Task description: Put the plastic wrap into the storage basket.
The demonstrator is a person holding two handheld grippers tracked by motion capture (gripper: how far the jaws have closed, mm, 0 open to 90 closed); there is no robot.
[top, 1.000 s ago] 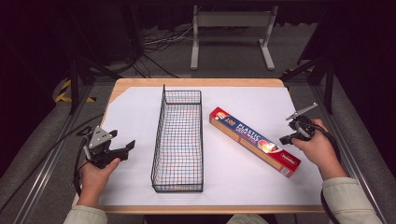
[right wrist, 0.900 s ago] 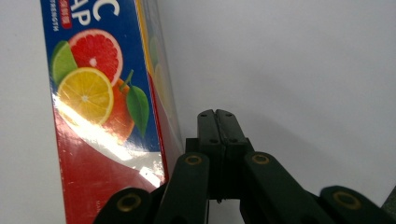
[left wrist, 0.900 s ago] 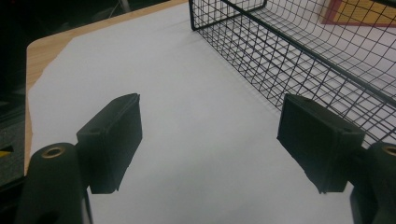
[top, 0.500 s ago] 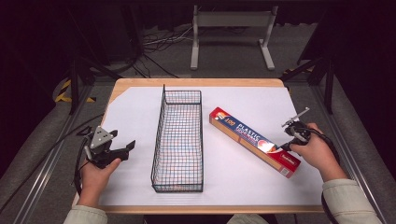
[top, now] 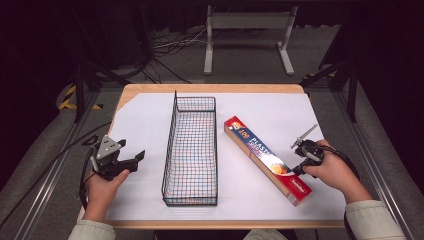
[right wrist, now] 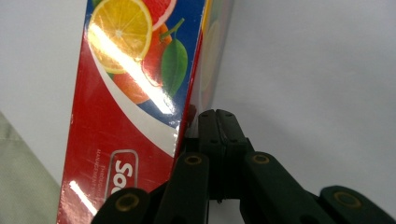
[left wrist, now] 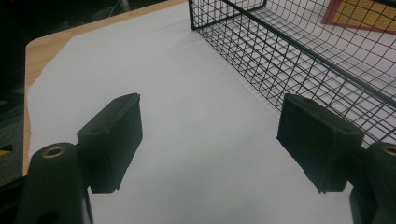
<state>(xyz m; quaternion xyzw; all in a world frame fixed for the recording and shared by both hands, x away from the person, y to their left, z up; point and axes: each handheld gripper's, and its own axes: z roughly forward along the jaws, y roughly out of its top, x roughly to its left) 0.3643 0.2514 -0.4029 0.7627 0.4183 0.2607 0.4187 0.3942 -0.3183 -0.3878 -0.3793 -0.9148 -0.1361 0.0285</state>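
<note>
left gripper (top: pixel 131 161) released, near table's (top: pixel 210 88) left edge, holding nothing | wire basket (top: pixel 191 150) mid-table, empty | plastic-wrap box (top: pixel 267 160) lies toward right edge, not yet lifted | right gripper (right wrist: pixel 215 122) clenched, empty, touching box's side

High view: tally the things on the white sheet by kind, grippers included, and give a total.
Black wire basket: 1
Red plastic wrap box: 1
Handheld grippers: 2, the left gripper with jaws open, the right gripper with jaws shut beside the box
Total: 4
</note>
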